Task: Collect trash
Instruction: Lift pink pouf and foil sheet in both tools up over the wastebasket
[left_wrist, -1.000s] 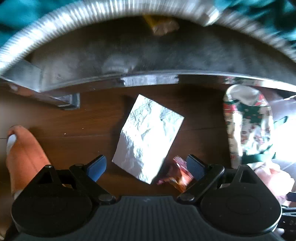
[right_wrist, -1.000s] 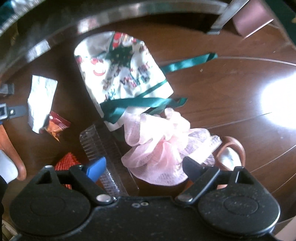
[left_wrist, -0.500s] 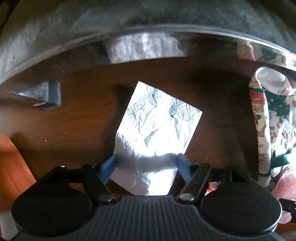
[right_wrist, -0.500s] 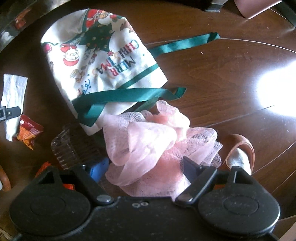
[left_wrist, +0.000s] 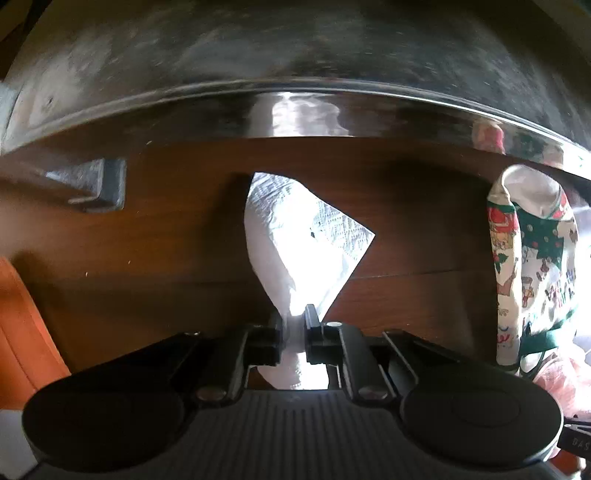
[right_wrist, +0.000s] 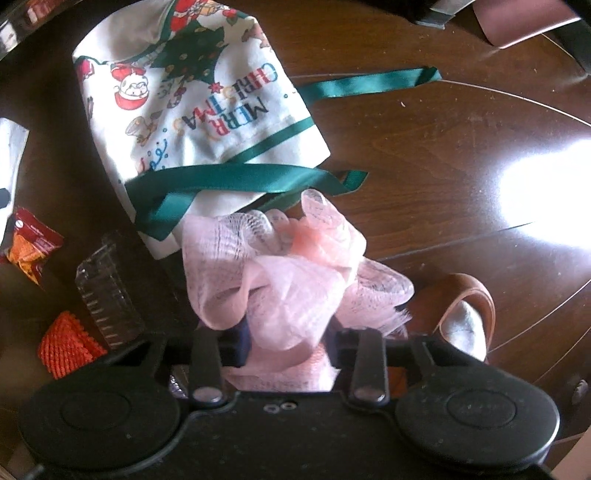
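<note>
My left gripper is shut on the near edge of a white paper napkin, which is bunched and lifted off the dark wooden table. My right gripper is shut on a pink mesh net that bulges up between its fingers. A strip of the napkin shows at the left edge of the right wrist view.
A Christmas-print cloth bag with green ribbons lies behind the pink net; it also shows in the left wrist view. A red snack wrapper, clear plastic tray, orange netting and brown tape roll lie nearby. A large metal rim curves behind the napkin.
My left gripper moved onto the napkin and closed on it, crumpling it upward. My right gripper moved forward onto the pink net and closed on it.
</note>
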